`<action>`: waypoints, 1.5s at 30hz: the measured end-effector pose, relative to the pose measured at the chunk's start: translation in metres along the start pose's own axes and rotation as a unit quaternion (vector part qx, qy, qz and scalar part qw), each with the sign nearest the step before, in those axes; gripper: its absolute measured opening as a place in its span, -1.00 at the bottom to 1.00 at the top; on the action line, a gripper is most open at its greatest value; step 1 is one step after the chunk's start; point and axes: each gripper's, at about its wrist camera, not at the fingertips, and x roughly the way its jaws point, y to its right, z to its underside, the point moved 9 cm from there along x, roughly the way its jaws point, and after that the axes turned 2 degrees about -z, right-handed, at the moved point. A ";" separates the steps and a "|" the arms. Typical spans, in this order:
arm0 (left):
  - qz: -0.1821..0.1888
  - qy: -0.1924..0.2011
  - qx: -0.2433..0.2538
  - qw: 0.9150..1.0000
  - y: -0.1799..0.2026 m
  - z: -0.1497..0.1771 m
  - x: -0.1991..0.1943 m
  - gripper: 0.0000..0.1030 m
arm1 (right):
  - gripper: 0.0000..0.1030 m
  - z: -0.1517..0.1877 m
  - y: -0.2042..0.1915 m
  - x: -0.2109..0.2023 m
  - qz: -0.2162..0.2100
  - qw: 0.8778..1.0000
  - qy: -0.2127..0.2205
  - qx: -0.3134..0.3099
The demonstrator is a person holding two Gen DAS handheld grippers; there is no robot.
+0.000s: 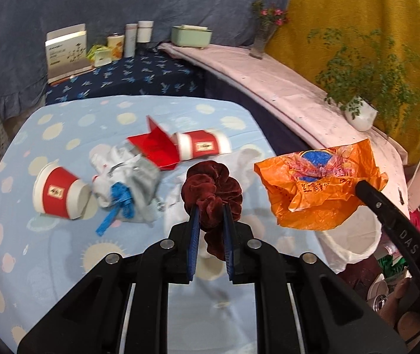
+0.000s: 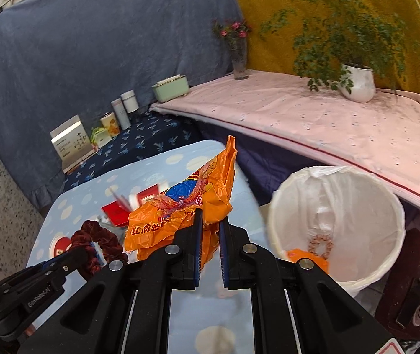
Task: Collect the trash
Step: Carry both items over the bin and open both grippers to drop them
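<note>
My left gripper (image 1: pixel 210 206) is shut on a dark red velvet scrunchie (image 1: pixel 212 185), held above the light blue table (image 1: pixel 62 259). My right gripper (image 2: pixel 210 215) is shut on a crumpled orange plastic bag (image 2: pixel 180 206), held in the air left of a white lined trash bin (image 2: pixel 336 224). The bag (image 1: pixel 319 188) and the bin (image 1: pixel 351 236) also show in the left wrist view, the scrunchie (image 2: pixel 97 242) in the right wrist view. On the table lie two red-and-white paper cups (image 1: pixel 59 191) (image 1: pixel 204 146), red folded card (image 1: pixel 156 147) and a crumpled white wrapper with blue strip (image 1: pixel 127 185).
The bin holds an orange scrap (image 2: pixel 307 258) and a pale pink scrunchie (image 2: pixel 320 244). A pink-covered ledge (image 2: pixel 313 124) carries a potted plant (image 2: pixel 357 82), a flower vase (image 2: pixel 238 56) and a green box (image 2: pixel 170 88). Boxes and tins (image 1: pixel 106 47) stand on a dark blue patterned surface.
</note>
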 end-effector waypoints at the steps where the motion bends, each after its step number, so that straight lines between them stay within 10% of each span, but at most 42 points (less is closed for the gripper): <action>1: 0.006 0.001 0.005 1.000 0.009 -0.002 0.000 -0.72 | -0.81 -0.001 0.008 -0.002 0.005 1.000 0.003 0.003; 34: 0.113 -0.058 0.161 0.979 0.239 0.018 0.088 -0.69 | -0.81 0.011 0.236 -0.022 0.146 0.978 0.019 0.145; 37: 0.116 -0.060 0.160 0.978 0.242 0.018 0.094 -0.59 | -0.79 0.010 0.240 -0.019 0.148 0.978 0.018 0.146; 41: 0.097 -0.054 0.144 0.983 0.230 0.012 0.099 0.02 | -0.67 0.007 0.236 -0.012 0.147 0.979 0.018 0.142; 45: 0.078 -0.043 0.139 0.986 0.216 0.007 0.099 0.12 | -0.64 0.005 0.226 -0.002 0.138 0.981 0.014 0.134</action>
